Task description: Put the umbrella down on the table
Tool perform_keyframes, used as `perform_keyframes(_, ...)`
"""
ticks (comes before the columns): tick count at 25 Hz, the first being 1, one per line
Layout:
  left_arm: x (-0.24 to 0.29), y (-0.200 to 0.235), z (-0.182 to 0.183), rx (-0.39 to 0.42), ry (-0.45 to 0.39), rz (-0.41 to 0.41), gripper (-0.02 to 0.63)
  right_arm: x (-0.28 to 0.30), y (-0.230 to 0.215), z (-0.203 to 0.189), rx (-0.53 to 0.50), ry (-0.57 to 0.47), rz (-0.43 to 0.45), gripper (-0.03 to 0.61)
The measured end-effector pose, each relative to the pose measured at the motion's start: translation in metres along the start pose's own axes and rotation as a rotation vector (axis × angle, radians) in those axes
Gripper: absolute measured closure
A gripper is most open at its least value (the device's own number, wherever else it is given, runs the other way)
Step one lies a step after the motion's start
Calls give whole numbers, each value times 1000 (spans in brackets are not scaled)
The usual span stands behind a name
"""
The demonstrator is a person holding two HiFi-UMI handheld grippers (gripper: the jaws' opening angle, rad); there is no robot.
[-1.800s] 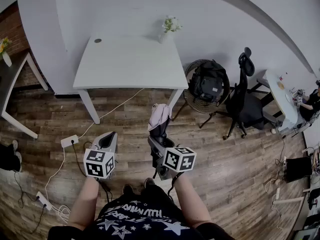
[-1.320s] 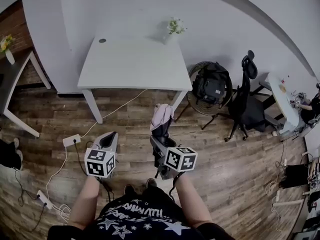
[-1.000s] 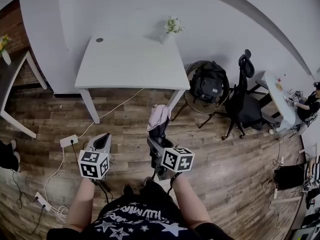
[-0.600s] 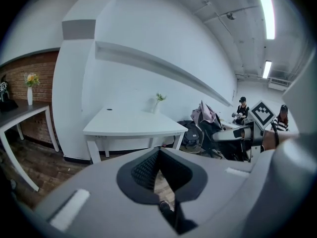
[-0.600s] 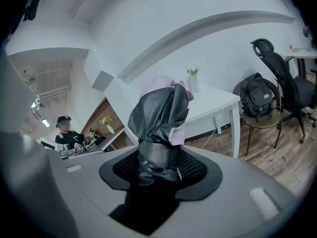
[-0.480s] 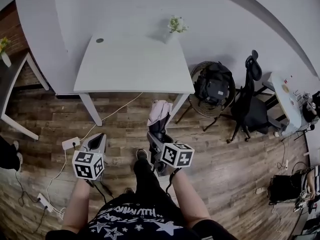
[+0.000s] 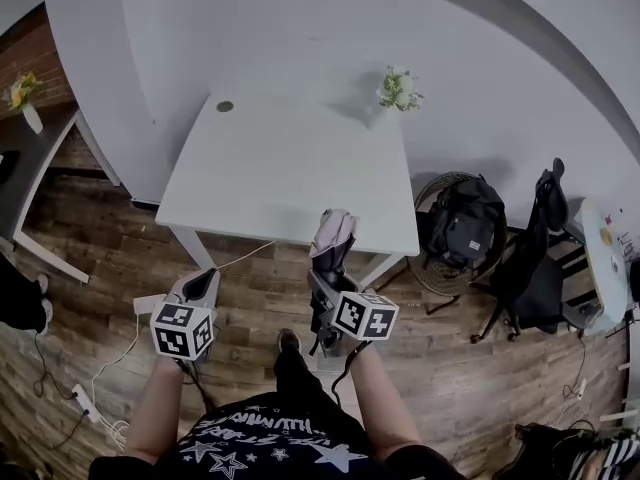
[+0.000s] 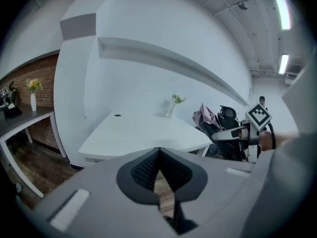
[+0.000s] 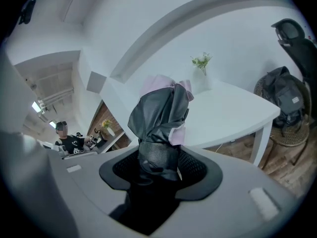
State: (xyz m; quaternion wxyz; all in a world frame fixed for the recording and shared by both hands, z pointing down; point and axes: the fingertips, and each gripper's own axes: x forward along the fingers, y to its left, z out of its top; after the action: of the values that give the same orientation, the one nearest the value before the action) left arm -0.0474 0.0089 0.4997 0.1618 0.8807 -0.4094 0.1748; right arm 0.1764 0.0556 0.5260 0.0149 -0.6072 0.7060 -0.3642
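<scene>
A folded umbrella [image 7: 331, 241], dark grey with a pink top, stands upright in my right gripper [image 7: 322, 282], which is shut on its lower end. In the right gripper view the umbrella [image 9: 161, 114] rises from between the jaws of the right gripper [image 9: 159, 158] and hides part of the white table [image 9: 233, 112]. In the head view its pink top overlaps the front edge of the white table [image 7: 270, 163]. My left gripper [image 7: 203, 281] is shut and empty, left of the umbrella, over the floor before the table [image 8: 138, 130]. In the left gripper view its jaws [image 8: 157, 151] meet at the tip.
A small vase of flowers [image 7: 398, 89] stands at the table's back right corner. A black backpack [image 7: 465, 230] on a round seat and an office chair [image 7: 535, 258] are to the right. Cables and a power strip [image 7: 145, 303] lie on the wooden floor at left.
Both grippers have moved forward toward the white table, which now looks larger and nearer. The umbrella's top has come from over the floor to the table's front edge. The grip is unchanged.
</scene>
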Motion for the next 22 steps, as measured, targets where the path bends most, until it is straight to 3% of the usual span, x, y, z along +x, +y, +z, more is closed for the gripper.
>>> perform_keyframes(12, 113, 19, 54, -34, 10, 89, 611, 98, -62, 85, -2, 84, 52, 337)
perform_keyframes(22, 117, 62, 71, -98, -40, 226, 611, 166, -42, 98, -7, 185, 133, 337)
